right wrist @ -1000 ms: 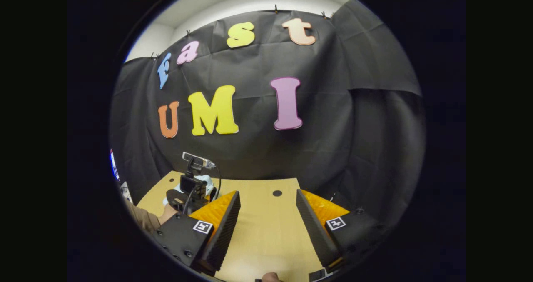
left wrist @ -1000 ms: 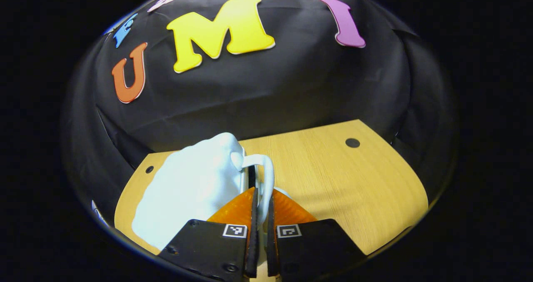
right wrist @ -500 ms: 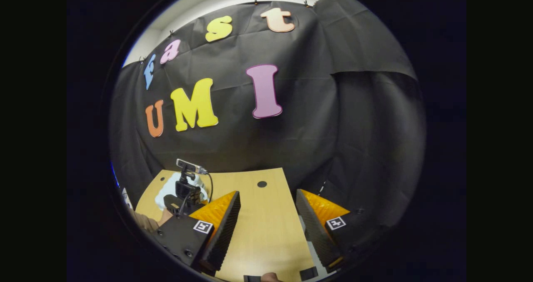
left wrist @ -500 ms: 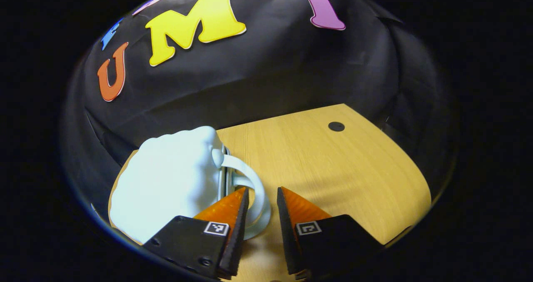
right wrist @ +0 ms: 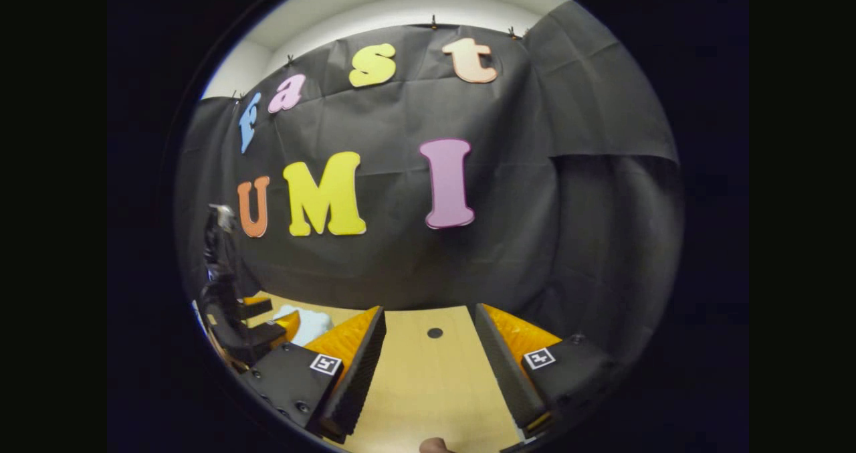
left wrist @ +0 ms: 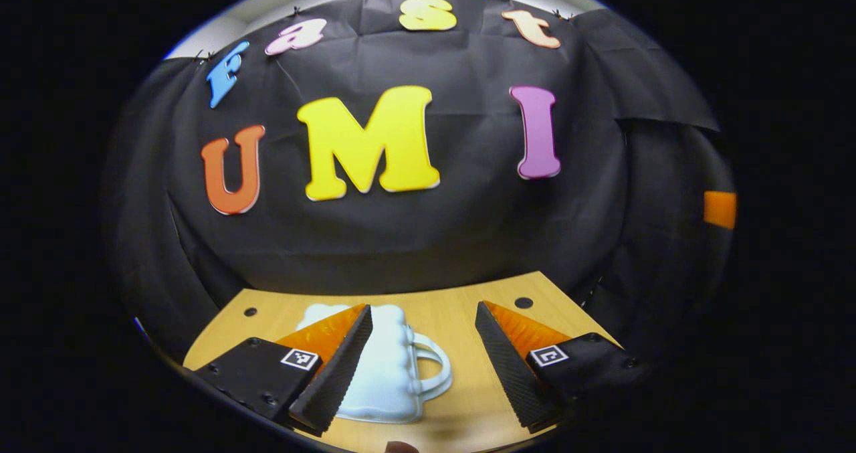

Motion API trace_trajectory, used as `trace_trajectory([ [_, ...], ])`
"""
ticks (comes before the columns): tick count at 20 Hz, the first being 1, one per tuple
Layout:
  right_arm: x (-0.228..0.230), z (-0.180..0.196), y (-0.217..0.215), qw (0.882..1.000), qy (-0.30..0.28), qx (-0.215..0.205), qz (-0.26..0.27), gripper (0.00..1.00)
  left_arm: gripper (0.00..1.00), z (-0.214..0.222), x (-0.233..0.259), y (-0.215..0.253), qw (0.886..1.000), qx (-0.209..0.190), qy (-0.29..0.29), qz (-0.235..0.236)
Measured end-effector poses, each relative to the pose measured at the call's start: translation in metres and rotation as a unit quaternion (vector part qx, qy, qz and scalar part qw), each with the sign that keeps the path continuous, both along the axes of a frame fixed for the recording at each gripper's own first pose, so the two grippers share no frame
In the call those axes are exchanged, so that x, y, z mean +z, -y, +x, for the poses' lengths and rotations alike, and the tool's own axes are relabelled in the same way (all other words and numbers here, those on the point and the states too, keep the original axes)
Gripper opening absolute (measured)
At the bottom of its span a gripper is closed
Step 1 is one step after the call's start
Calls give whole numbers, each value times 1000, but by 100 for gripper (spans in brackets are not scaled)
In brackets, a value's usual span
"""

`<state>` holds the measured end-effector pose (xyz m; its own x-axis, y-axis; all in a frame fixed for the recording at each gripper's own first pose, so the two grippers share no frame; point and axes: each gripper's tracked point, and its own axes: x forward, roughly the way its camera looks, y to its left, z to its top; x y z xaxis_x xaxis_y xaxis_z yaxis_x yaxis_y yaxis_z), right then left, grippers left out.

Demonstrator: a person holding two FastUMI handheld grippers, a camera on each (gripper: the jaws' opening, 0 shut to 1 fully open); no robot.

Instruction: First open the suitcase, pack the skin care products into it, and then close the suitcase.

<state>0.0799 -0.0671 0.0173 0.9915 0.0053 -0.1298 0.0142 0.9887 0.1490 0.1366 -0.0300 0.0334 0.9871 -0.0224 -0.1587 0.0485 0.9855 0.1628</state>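
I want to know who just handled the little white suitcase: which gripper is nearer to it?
Left. The left gripper hangs open just above the white suitcase; the right gripper is open off to its right.

1. Your suitcase (left wrist: 384, 366) lies flat on the table (left wrist: 461, 319), with its handle (left wrist: 433, 371) sticking out to the right.
2. Your left gripper (left wrist: 422, 363) is above the suitcase, nearer to you, one finger over it and one to its right.
3. The booth wall (left wrist: 401, 239) stands behind the suitcase.
4. In the right gripper view, your right gripper (right wrist: 428, 366) is well to the right of the suitcase (right wrist: 309, 322).
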Motion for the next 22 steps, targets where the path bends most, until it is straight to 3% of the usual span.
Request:
trace_trajectory([
  [1,4,4,-17,1000,4,9,1,80,98,-11,15,-15,1000,8,14,1],
  [4,8,11,-68,999,15,35,-12,80,98,-43,48,-53,999,24,42,-15],
  [5,10,11,-85,999,17,43,-16,80,94,-52,55,-65,998,30,48,-20],
  [6,10,11,-102,998,19,52,-16,76,98,-61,60,-77,998,37,53,-26],
  [8,10,7,-134,998,19,64,-16,80,98,-72,65,-97,997,43,57,-38],
  [10,10,-1,-168,996,20,82,-21,76,98,-83,65,-114,996,47,57,-43],
  [11,11,-4,-180,995,22,90,-28,76,94,-86,65,-120,996,47,58,-45],
  [12,12,-8,-195,994,24,100,-35,75,99,-88,65,-124,996,44,60,-45],
  [14,13,-13,-217,992,25,113,-43,80,98,-88,64,-132,996,43,61,-39],
  [16,15,-17,-231,991,25,121,-44,76,99,-90,64,-134,996,38,63,-45],
  [22,18,-21,-248,990,25,125,-60,78,99,-88,67,-152,996,28,67,-58],
])
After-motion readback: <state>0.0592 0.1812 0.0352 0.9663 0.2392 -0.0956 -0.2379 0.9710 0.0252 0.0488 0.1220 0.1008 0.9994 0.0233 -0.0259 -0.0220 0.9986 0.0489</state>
